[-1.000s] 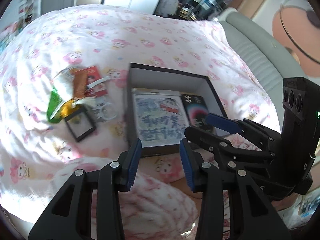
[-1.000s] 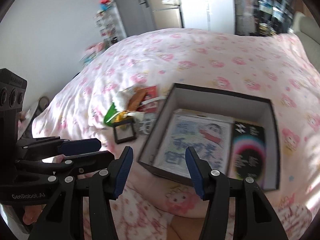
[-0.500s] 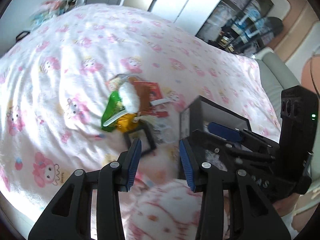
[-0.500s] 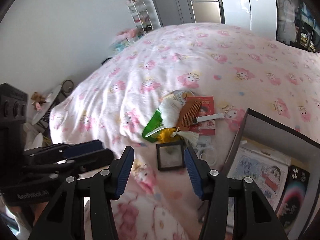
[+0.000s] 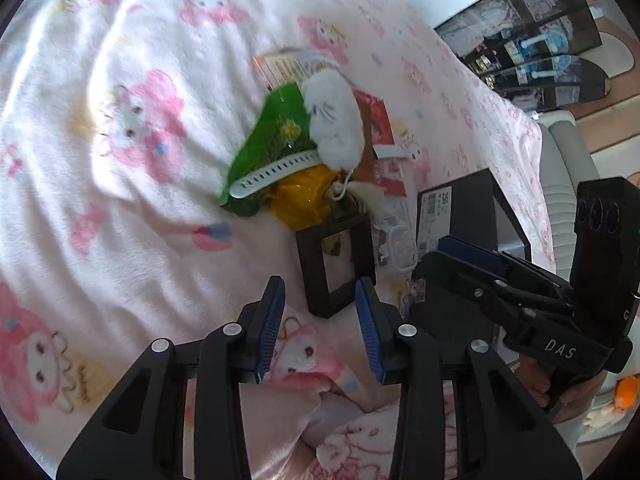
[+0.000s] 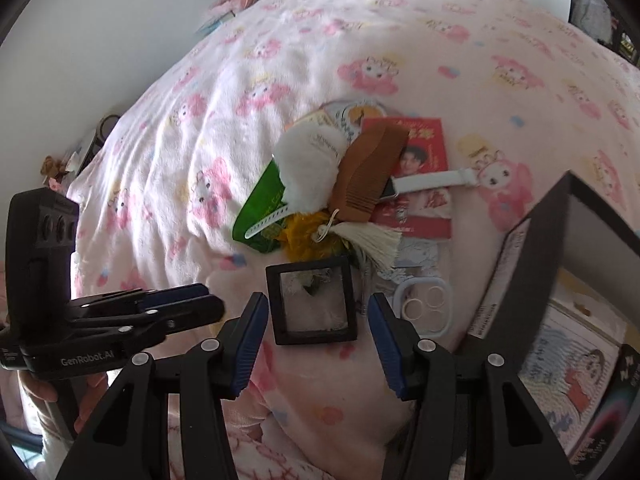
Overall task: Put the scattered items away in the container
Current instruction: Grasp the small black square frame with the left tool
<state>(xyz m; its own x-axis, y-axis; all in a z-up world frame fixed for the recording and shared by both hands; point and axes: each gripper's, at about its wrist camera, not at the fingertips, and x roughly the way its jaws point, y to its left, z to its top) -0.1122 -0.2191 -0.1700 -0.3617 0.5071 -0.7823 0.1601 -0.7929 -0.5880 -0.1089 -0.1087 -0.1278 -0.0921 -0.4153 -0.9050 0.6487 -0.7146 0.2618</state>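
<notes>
— Blue pads on the right gripper [image 6: 316, 338] stand wide, holding nothing; the black display frame [image 6: 312, 300] lies flat just ahead, between their lines.

— And the left gripper [image 5: 320, 322]?

— Open too, empty, aimed at the frame's near corner. (Both seem to target it; I judge the right better lined up.)

— Why that one first?

— It's nearest, clear of the pile: white puff [image 6: 310, 168], wooden comb [image 6: 366, 170], red booklet [image 6: 420, 176] overlap beyond it.

— The container?

— The black box [image 6: 536, 248] sits to the frame's right on the blanket [image 6: 280, 52], near the bed's edge, already holding books.
</notes>
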